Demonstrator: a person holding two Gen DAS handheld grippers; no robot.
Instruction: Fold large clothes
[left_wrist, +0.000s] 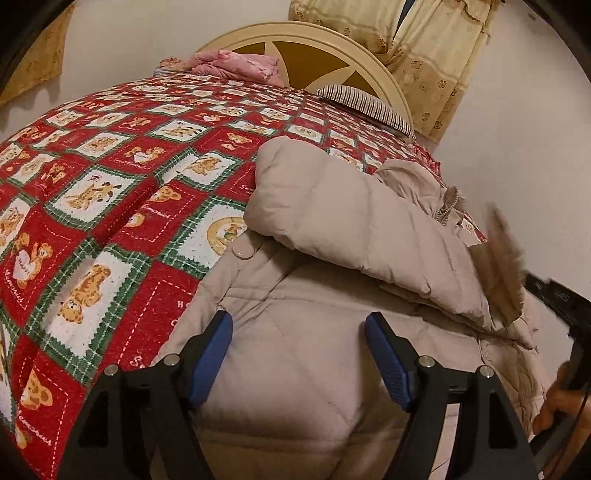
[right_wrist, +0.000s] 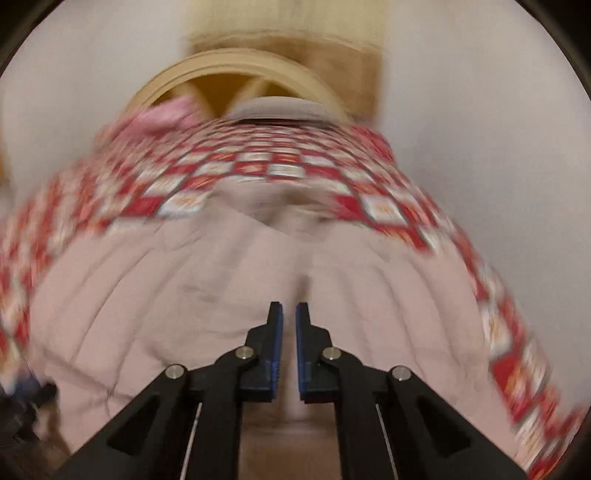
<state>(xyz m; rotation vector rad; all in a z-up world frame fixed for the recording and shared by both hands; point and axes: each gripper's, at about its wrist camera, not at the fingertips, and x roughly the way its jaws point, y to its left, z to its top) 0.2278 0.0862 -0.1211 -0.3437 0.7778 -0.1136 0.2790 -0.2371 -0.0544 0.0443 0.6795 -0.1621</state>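
A big bed fills the room. It has a red blanket with green lines and little teddy bear squares. At the far end stands a round cream headboard with brown panels. A striped pillow leans near it on the right, and a pink bundle of cloth lies on the left. The walls are plain and pale. Yellow curtains with small flowers hang in the far right corner. The light is soft and warm.
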